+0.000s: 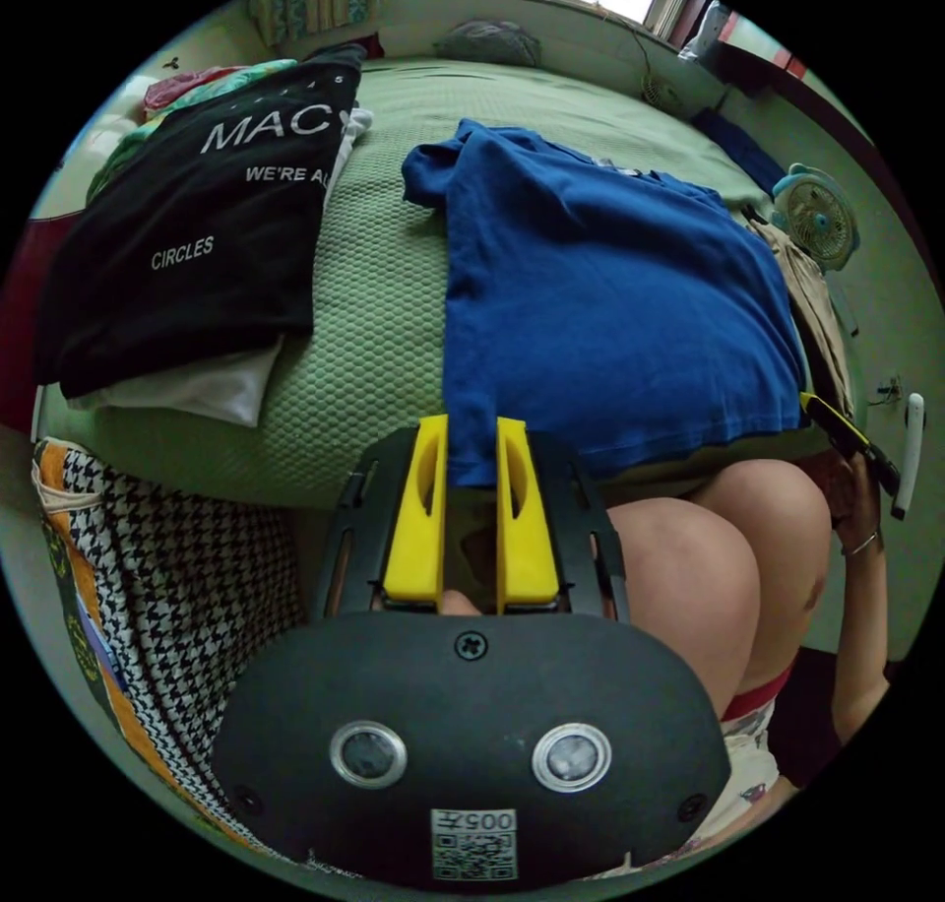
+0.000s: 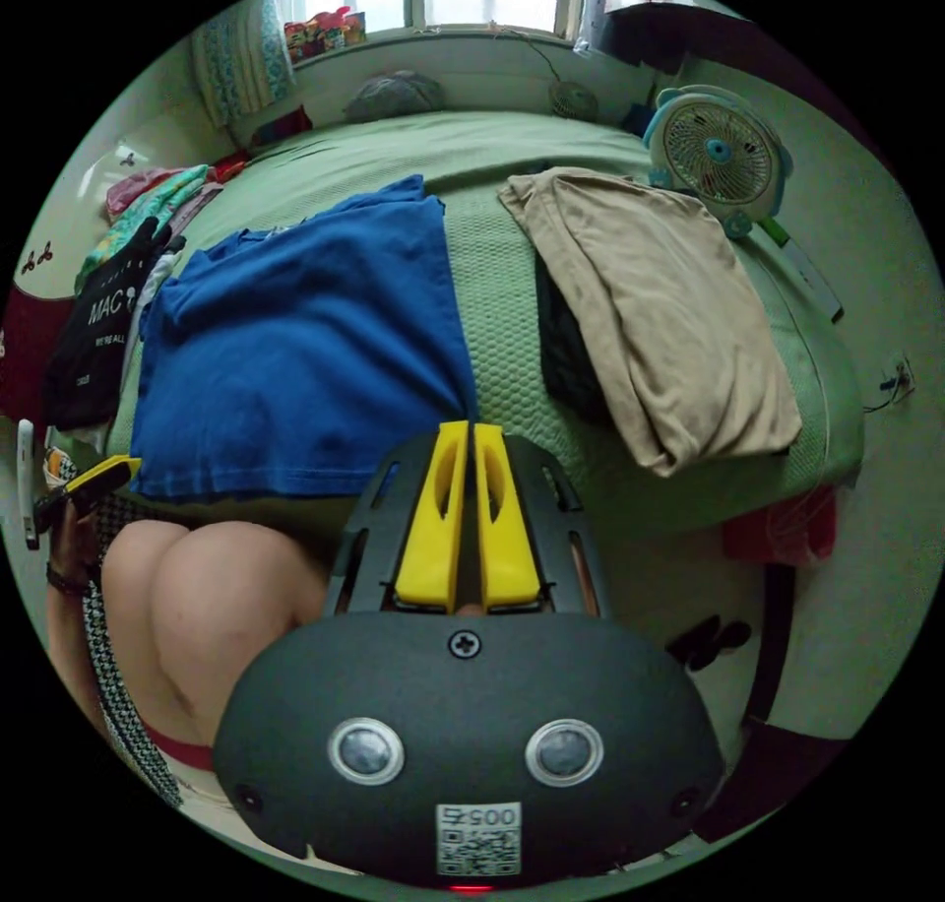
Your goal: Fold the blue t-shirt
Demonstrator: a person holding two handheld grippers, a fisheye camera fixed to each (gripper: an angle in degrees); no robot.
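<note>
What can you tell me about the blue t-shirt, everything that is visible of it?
The blue t-shirt is plain deep blue, soft knit by its look. It lies flat on the green bed cover, hem toward the person's knees, one short sleeve spread at the far end. The left gripper has one hem corner between its jaws. The right gripper, jaws nearly together, pinches the other hem corner. No other garment touches it.

The blue t-shirt (image 1: 610,301) hem corner at six o'clock is hidden between the left gripper (image 1: 471,479) prongs. At nine o'clock, a white garment (image 1: 197,390) lies mostly covered under the black shirt (image 1: 187,252)
</note>
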